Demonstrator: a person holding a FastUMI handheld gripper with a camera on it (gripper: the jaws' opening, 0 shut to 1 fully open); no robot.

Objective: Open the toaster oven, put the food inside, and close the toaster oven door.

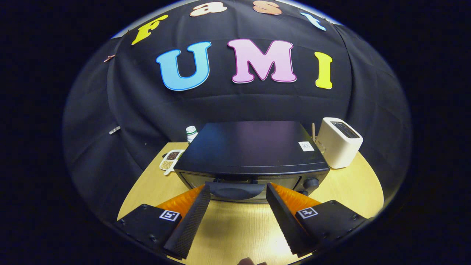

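A black toaster oven stands on the wooden table, seen from above and in front. Its door handle runs along the top of the front face, and the door looks closed. My gripper is open, with the handle lying between its two fingertips; the tips flank the handle's ends and I cannot tell if they touch it. A control knob sits to the right of the handle. The food is in a small white tray holding brown and tan pieces, left of the oven.
A white slot toaster stands right of the oven near the table's back edge. A white bottle with a green cap sits behind the oven's left corner. Bare wood lies under the fingers, in front of the oven.
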